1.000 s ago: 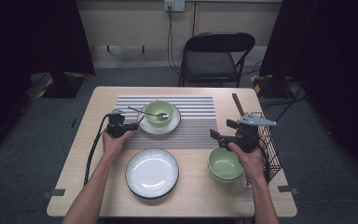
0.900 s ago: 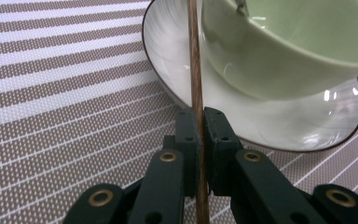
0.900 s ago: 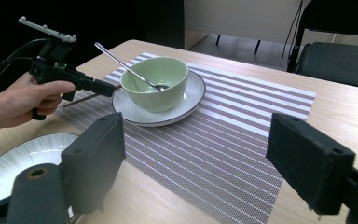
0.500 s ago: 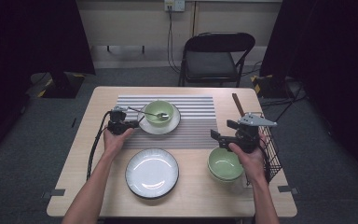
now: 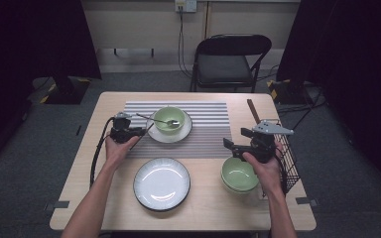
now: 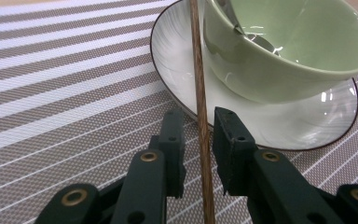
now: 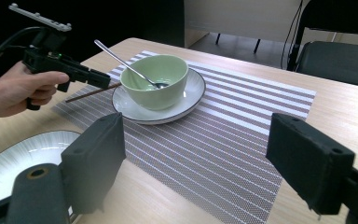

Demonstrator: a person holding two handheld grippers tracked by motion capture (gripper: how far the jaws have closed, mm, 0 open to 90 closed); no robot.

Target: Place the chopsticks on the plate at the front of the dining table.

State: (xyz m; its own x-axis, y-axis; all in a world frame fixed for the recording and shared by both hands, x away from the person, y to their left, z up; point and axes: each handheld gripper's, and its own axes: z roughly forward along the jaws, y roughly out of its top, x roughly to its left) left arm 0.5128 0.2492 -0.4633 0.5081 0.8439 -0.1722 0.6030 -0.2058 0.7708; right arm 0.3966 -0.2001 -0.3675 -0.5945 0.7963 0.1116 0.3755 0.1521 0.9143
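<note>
The wooden chopstick (image 6: pixel 201 121) runs between the jaws of my left tool (image 6: pixel 198 140), which have just been opening: there is a sliver of gap on either side, so the pads no longer press on it. Its far end leans on the rim of the white saucer (image 6: pixel 279 126) just ahead of that tool, and the near end lies on the striped placemat (image 6: pixel 65 93) under it. On the saucer stands a green bowl (image 6: pixel 289 51) with a metal spoon (image 7: pixel 128 65) in it. My right tool (image 7: pixel 196 154) hangs spread wide with nothing between its jaws, well back from the saucer, above the table (image 5: pixel 213 208) beside a second green bowl (image 5: pixel 239 174) and an empty plate (image 5: pixel 161 183).
</note>
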